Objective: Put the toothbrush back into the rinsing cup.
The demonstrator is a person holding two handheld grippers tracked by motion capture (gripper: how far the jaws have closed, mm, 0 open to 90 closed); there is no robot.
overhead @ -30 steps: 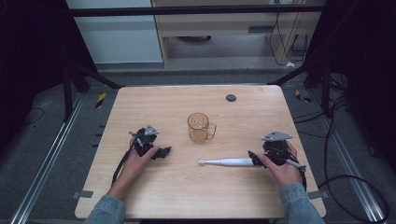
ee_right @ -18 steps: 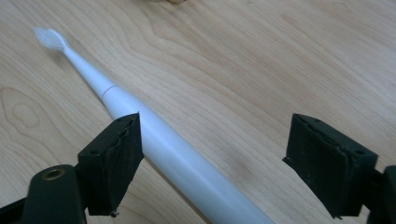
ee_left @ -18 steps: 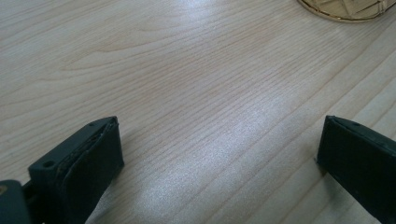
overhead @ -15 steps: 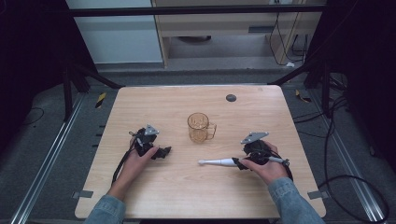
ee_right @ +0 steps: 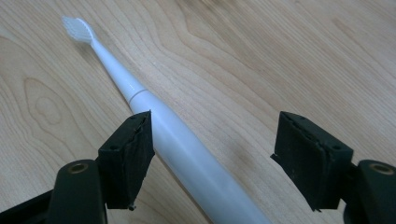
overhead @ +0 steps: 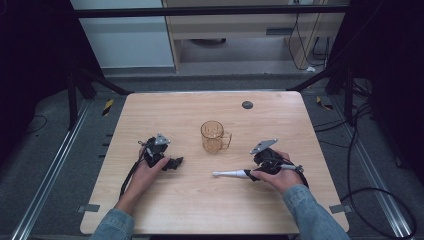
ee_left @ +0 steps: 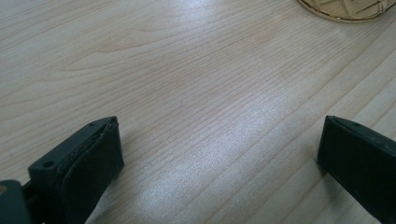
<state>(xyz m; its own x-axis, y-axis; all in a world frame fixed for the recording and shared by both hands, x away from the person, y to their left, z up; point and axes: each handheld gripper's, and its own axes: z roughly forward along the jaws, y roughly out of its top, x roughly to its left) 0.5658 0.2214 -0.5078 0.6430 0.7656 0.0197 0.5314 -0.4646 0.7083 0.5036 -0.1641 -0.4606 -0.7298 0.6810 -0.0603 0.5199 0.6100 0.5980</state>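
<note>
A white electric toothbrush (overhead: 229, 174) lies flat on the wooden table (overhead: 200, 210), bristles pointing left. My right gripper (overhead: 254, 174) is open and straddles its handle end. In the right gripper view the toothbrush handle (ee_right: 177, 144) runs between the jaws of my right gripper (ee_right: 217, 140), close against the left jaw, with the brush head (ee_right: 77, 28) far ahead. A clear amber mug (overhead: 215, 136) stands upright mid-table. My left gripper (overhead: 175, 163) rests on the table left of the mug. It stands open (ee_left: 224, 140) over bare wood, with the mug's base (ee_left: 345, 8) ahead.
A small dark round disc (overhead: 247, 105) sits in the table top near the far edge. Black cables (overhead: 131, 172) trail from the left gripper toward the front. Metal frame rails and floor cables surround the table.
My right gripper has moved left along the table and now has its open jaws around the toothbrush handle. The left gripper, mug and toothbrush have stayed put.
</note>
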